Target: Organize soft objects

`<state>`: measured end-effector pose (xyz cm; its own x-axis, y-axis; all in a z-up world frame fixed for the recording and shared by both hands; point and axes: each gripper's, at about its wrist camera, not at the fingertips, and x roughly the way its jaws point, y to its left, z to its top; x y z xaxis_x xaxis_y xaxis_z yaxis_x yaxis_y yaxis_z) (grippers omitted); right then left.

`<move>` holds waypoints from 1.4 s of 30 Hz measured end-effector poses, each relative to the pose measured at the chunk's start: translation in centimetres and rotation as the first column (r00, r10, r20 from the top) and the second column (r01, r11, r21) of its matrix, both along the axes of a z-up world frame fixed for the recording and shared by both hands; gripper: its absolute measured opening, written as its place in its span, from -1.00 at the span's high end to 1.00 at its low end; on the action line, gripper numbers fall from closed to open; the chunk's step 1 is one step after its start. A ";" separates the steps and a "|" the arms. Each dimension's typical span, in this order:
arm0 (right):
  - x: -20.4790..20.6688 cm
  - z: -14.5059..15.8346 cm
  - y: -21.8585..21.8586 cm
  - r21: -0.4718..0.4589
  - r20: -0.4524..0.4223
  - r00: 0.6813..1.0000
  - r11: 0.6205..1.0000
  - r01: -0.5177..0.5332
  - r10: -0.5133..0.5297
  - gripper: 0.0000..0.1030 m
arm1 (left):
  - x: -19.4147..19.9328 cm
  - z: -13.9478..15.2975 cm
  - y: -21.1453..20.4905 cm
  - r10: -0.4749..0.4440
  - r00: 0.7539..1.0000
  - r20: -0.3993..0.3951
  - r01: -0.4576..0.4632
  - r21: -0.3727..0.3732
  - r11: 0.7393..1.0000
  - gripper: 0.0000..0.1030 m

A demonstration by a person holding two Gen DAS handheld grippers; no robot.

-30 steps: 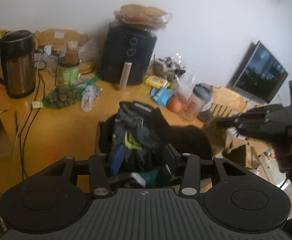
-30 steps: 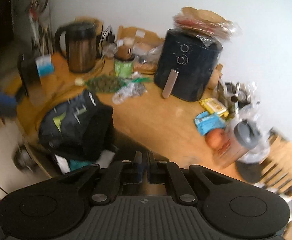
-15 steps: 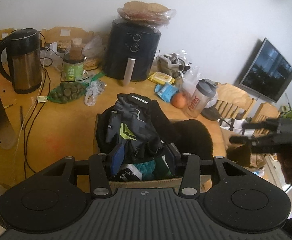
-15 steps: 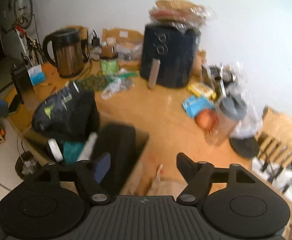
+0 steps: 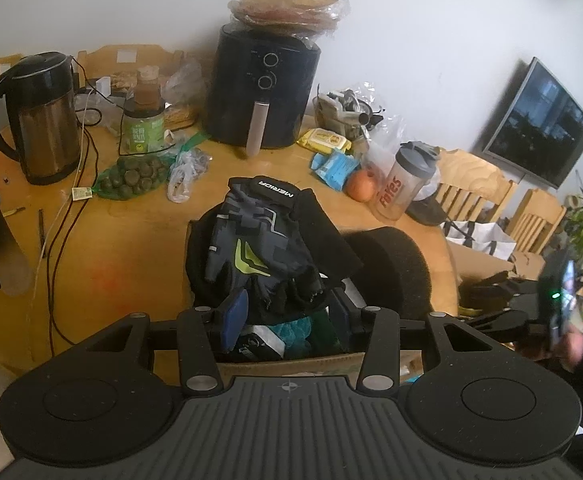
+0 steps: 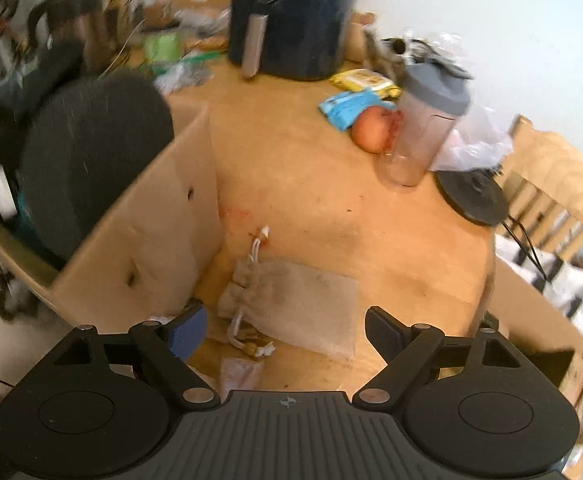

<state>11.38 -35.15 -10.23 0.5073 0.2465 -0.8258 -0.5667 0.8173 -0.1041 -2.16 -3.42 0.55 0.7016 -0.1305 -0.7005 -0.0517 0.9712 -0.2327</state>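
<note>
A cardboard box (image 6: 159,236) stands on the wooden table and holds soft things: a black and grey cycling glove (image 5: 259,244) on top, a black foam pad (image 5: 391,268) and teal cloth (image 5: 291,330). The pad also shows in the right wrist view (image 6: 91,140). My left gripper (image 5: 287,320) is open and empty, just above the box's near side. A beige drawstring pouch (image 6: 295,304) lies flat on the table beside the box. My right gripper (image 6: 283,332) is open and empty, its fingers either side of the pouch's near end.
A black air fryer (image 5: 263,92), a kettle (image 5: 39,116), a bag of green fruit (image 5: 131,172), a shaker bottle (image 5: 407,180), an orange (image 5: 361,190) and snack packs (image 5: 331,160) crowd the table's far side. Wooden chairs (image 5: 475,196) stand to the right.
My right gripper opened, then swung right and down, from over the box to the pouch on the table. My left gripper rose and pulled back a little from the box.
</note>
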 end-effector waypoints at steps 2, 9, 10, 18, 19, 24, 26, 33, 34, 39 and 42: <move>0.5 -1.4 0.5 -0.033 0.002 0.999 0.998 -0.049 0.050 -0.69 | 0.1 0.0 0.0 -0.002 1.000 -0.001 0.002 0.002 1.000 0.14; 2.2 -5.4 3.3 -0.153 -0.041 0.971 0.958 -0.241 0.237 -0.66 | 0.0 0.0 0.3 0.021 1.000 -0.011 -0.021 0.005 1.000 0.14; 2.4 -5.9 3.6 -0.165 -0.047 0.966 0.952 -0.257 0.253 -0.65 | 0.0 0.0 0.5 0.027 1.000 -0.014 -0.026 0.005 1.000 0.14; 5.2 -9.2 3.9 -0.116 -0.179 0.969 0.975 -0.192 0.170 0.21 | -0.3 -0.1 0.8 0.046 0.999 -0.027 -0.045 0.008 0.999 0.14; 5.4 -9.1 3.5 -0.081 -0.199 0.969 0.982 -0.168 0.150 0.42 | -0.3 0.0 0.8 0.046 0.999 -0.027 -0.046 0.009 0.999 0.14; 4.7 -7.9 2.0 0.007 -0.177 0.981 0.997 -0.075 0.075 0.91 | -0.1 -0.1 0.7 0.032 0.999 -0.033 -0.032 0.011 0.999 0.14; 4.5 -6.4 0.9 0.072 -0.163 0.986 0.997 -0.023 0.034 0.91 | 0.0 0.0 0.6 0.021 0.999 -0.032 -0.021 0.014 1.000 0.14; 3.9 1.4 -3.2 0.391 -0.153 0.984 0.909 0.147 -0.094 0.91 | 0.3 -0.2 0.2 -0.012 1.000 -0.027 0.012 0.013 1.000 0.14; 3.7 2.5 -3.5 0.420 -0.146 0.984 0.895 0.151 -0.098 0.91 | 0.3 -0.2 0.2 -0.014 1.000 -0.027 0.015 0.012 1.000 0.14; 2.9 7.8 -4.8 0.566 -0.128 0.986 0.808 0.163 -0.109 0.92 | 0.4 -0.2 0.1 -0.023 1.000 -0.022 0.023 0.003 1.000 0.14; 2.4 10.3 -5.4 0.640 -0.138 0.986 0.751 0.162 -0.095 0.92 | 0.3 -0.2 0.0 -0.027 1.000 -0.014 0.027 0.000 1.000 0.14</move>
<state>13.79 -40.52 0.07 0.5045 0.6767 -0.5362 -0.4307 0.7355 0.5230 -1.91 -3.44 0.39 0.6882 -0.1490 -0.7101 -0.0291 0.9722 -0.2322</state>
